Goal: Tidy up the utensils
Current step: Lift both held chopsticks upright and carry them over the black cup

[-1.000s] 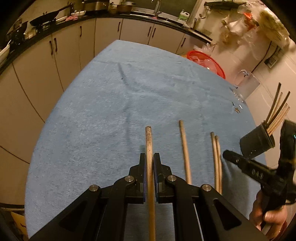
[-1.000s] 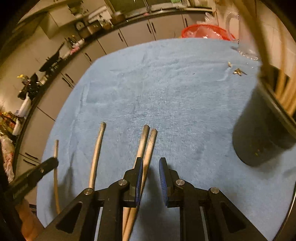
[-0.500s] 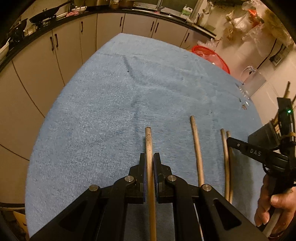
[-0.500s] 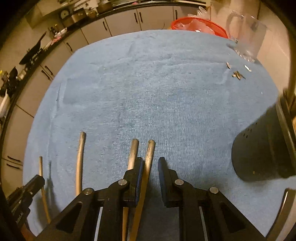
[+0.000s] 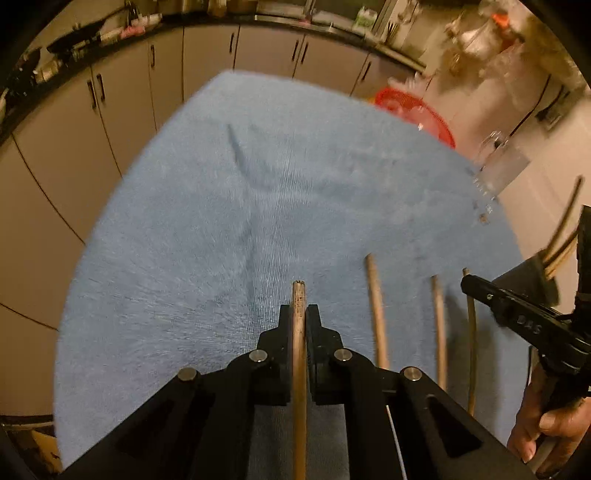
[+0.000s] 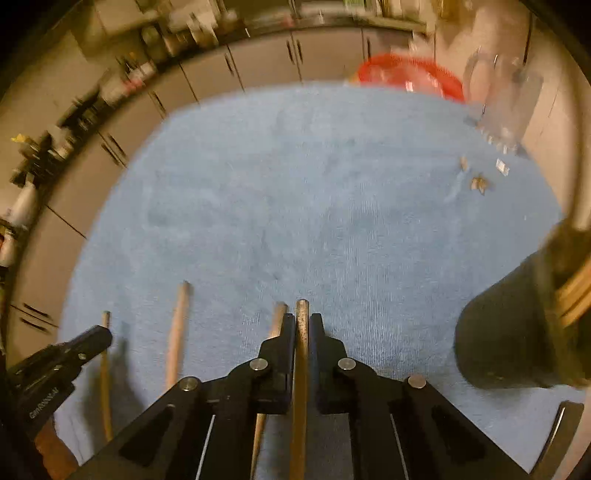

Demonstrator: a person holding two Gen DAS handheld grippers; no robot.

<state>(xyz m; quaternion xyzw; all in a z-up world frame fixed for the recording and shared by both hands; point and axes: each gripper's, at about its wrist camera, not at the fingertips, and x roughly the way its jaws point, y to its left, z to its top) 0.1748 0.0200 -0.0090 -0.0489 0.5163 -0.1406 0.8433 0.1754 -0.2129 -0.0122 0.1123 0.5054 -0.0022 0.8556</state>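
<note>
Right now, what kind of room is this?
Most likely a home kitchen. Pale cabinet doors with dark handles run under a cluttered dark countertop, a black frying pan sits there, and wooden chopsticks lie on a blue towel-covered table.

Four long thin wooden chopsticks are laid side by side on the blue terry-cloth table cover (image 5: 295, 206), one clamped in the black two-finger left gripper (image 5: 299, 317) and, furthest right, one (image 6: 301, 332) in the black two-finger right gripper (image 6: 302, 325). Two loose chopsticks (image 5: 376, 314) (image 5: 439, 325) are positioned between them. The dark cylindrical utensil holder (image 6: 509, 332) is located right of the row, with the red plastic basket (image 5: 417, 110) and clear glass jug (image 6: 502, 96) behind at the far edge.
</note>
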